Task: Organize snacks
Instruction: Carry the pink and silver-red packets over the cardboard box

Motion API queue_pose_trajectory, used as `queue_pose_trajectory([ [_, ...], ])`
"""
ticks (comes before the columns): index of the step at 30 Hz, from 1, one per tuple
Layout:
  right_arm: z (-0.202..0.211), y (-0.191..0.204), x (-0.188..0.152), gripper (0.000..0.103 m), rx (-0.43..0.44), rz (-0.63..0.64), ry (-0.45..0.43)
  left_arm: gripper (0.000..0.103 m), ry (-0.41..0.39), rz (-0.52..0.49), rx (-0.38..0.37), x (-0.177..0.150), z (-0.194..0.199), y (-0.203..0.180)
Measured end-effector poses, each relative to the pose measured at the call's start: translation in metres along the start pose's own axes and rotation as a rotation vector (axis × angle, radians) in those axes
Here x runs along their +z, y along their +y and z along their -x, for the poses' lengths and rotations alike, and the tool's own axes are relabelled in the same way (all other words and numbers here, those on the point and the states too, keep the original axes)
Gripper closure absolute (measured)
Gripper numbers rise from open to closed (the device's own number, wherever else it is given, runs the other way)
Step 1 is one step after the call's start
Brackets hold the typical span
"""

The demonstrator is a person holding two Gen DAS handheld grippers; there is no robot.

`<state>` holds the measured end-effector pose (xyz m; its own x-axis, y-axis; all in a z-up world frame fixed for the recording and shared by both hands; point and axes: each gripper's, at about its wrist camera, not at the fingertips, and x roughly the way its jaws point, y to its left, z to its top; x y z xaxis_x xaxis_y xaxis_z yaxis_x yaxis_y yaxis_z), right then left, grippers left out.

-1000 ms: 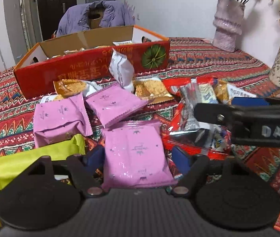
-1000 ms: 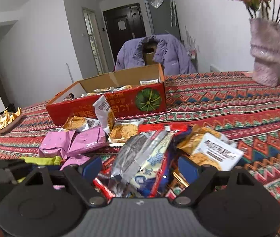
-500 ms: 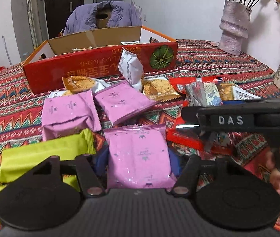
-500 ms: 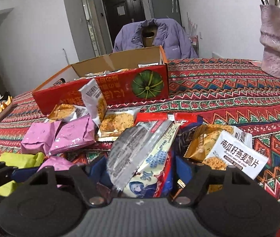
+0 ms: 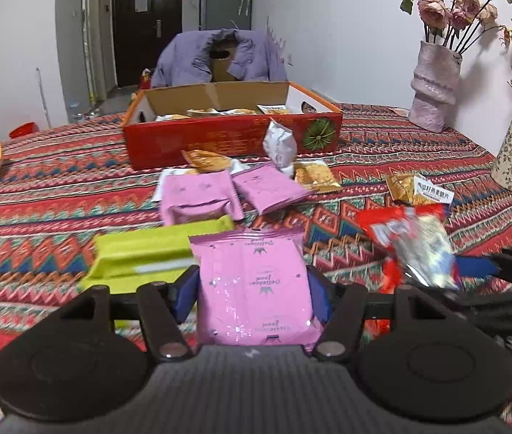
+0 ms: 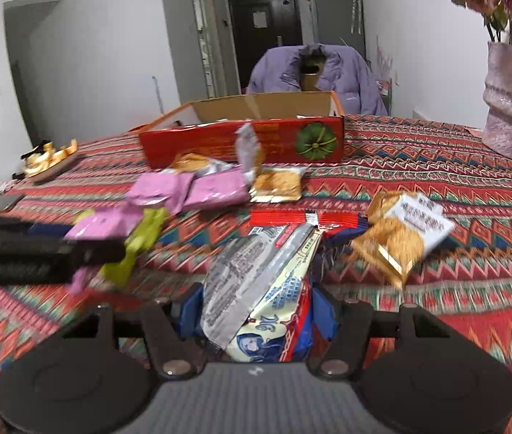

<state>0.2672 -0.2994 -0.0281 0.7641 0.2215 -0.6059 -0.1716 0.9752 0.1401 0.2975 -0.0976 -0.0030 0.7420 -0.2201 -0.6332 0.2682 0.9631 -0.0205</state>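
Fingers (image 5: 191, 289) of the left gripper (image 5: 254, 289), open before, now clamp the pink snack packet (image 5: 252, 282), raised off the bench (image 5: 57, 195). Right gripper (image 6: 257, 307), still closing, pinches a silver-blue snack packet (image 6: 256, 289), lifted from the pile.

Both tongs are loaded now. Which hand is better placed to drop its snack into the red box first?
Left, marginally. Its tongs grip one flat pink packet, with the red box straight ahead. The right tongs, jaws closing, hold a bulkier silver-and-red packet bundle, and the box sits slightly left of that hand's line.
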Motion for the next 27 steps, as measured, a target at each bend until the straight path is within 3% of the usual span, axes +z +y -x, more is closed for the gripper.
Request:
queue_pose_trajectory([
  [6,0.051,0.029,-0.017,0.041,0.030,0.060,-0.039,0.041,-0.032,0.028,0.016,-0.021,0.042,0.007],
  [11,0.068,0.047,-0.024,0.041,0.025,0.107,-0.053,0.041,-0.063,0.064,0.041,-0.033,0.067,0.013],
  [19,0.082,0.057,-0.023,0.041,0.047,0.111,-0.092,0.041,-0.102,0.062,0.069,-0.042,0.091,0.015],
  [27,0.078,0.053,-0.011,0.041,0.040,0.095,-0.125,0.041,-0.122,0.072,0.083,-0.032,0.091,0.020],
])
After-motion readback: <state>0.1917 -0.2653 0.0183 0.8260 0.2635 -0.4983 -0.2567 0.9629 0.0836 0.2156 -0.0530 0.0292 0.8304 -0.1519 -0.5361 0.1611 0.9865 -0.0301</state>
